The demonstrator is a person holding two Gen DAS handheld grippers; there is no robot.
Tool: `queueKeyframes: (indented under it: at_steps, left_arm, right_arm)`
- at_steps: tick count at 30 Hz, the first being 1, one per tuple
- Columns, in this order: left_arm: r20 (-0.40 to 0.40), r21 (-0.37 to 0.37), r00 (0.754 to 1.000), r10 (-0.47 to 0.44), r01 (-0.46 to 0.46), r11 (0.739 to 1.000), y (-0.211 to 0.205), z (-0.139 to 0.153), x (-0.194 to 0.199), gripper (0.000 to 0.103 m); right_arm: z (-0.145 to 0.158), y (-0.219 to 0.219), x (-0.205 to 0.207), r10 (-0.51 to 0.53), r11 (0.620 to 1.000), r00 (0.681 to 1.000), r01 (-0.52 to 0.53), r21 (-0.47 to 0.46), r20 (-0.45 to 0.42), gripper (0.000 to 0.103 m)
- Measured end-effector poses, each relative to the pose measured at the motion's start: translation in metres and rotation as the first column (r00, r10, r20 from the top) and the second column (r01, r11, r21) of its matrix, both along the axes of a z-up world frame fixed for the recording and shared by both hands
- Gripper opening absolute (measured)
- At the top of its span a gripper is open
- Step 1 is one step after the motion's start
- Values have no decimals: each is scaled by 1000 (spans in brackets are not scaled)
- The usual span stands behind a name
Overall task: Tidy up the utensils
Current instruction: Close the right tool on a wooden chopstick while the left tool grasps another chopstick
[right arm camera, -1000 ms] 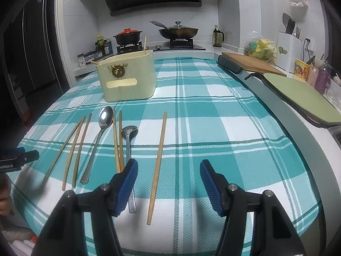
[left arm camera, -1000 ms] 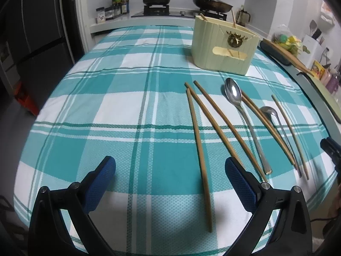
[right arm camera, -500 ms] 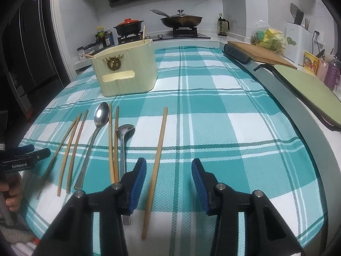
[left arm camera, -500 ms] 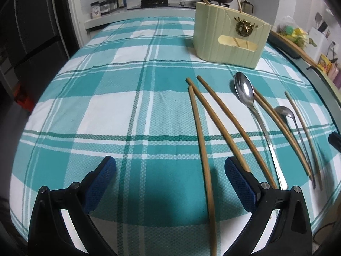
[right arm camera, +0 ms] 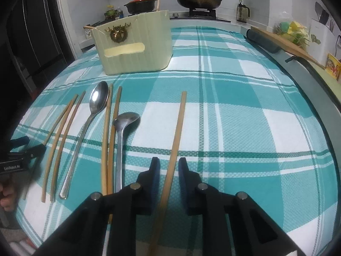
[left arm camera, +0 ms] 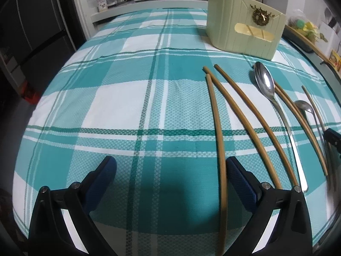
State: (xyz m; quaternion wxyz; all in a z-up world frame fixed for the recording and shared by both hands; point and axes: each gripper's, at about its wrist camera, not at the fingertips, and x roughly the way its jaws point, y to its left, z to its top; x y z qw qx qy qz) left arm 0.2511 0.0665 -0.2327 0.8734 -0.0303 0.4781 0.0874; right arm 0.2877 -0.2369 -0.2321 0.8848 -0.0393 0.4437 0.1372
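1. Step in hand: the pick-up of one chopstick, with most of the utensils not yet put away. They lie on the checked tablecloth in front of the cream utensil holder, which I take as my landmark; at least two sticks already stand in it.

2. My right gripper is closing, jaws narrow, around the lone chopstick. That stick lies in front of the holder and off to its right, apart from the rest. It runs between my pads; I see a sliver of gap each side, so no firm grip yet.

3. My left gripper stands wide and holds nothing. The leftmost chopstick runs just inside its right pad, in front of the holder and to its left.

4. Between these two, directly in front of the holder: the large spoon, the small spoon and further chopsticks.

5. Next move, in my judgement: finish the pinch, lift the stick clear, tip it upright and lower it into the holder.
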Motion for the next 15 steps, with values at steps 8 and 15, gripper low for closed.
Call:
queueKeyframes:
  at_steps: [8,15]
  left_arm:
    - [-36,-18,998,-47,47,999,6,0,6,102]
    - [-72,-44,990,-120,117,992,9,-1,18,103]
  right_arm:
    - [3,-11,-3,-25,999,999,24,-31,-43,20]
    - [4,-10,-1,19,998,995,-24,-51,-99,23]
